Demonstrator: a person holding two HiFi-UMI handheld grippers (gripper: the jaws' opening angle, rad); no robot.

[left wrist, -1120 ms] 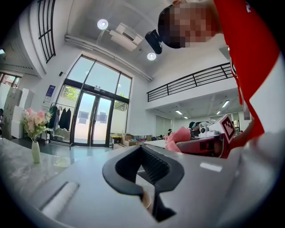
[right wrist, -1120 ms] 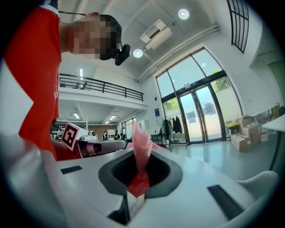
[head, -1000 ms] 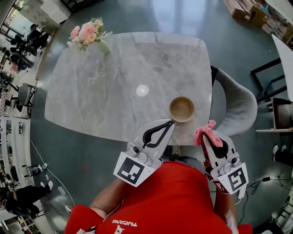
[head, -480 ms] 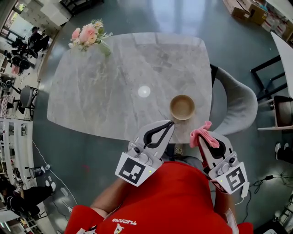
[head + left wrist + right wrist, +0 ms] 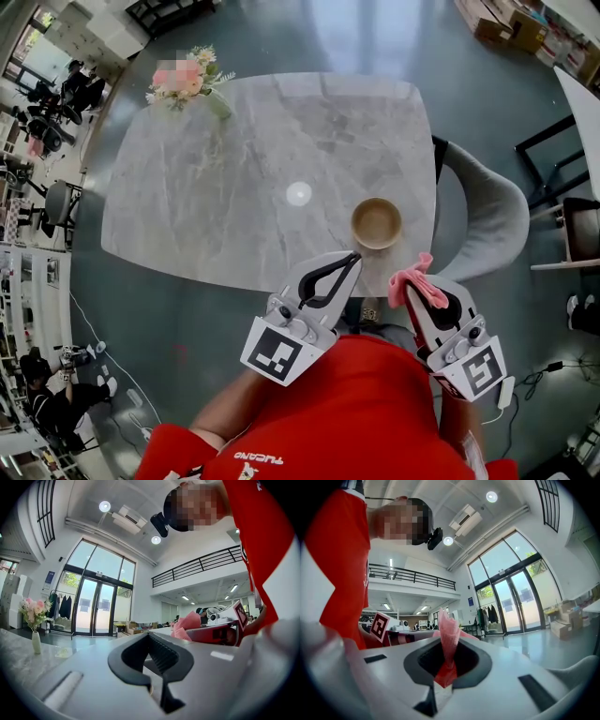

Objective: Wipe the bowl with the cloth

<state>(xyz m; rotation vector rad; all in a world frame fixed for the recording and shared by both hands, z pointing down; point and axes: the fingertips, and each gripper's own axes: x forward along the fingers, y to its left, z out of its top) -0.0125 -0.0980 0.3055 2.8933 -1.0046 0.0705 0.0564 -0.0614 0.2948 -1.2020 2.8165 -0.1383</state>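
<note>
A tan bowl (image 5: 376, 223) stands upright near the front right edge of the grey marble table (image 5: 234, 178). My left gripper (image 5: 354, 255) is shut and holds nothing; its tips hover just left of and below the bowl, over the table edge. My right gripper (image 5: 412, 284) is shut on a pink cloth (image 5: 415, 280), which bunches up out of the jaws below and right of the bowl. The cloth (image 5: 447, 644) shows pinched between the jaws in the right gripper view. From the left gripper view the pink cloth (image 5: 186, 623) appears off to the right.
A vase of pink flowers (image 5: 187, 80) stands at the table's far left corner. A grey chair (image 5: 492, 211) sits at the table's right side. A round light reflection (image 5: 298, 193) lies mid-table. My red-clad torso (image 5: 347, 422) fills the lower frame.
Both grippers have drawn slightly back toward my body, the right one with the cloth moving a little down and left. The bowl stays put.
</note>
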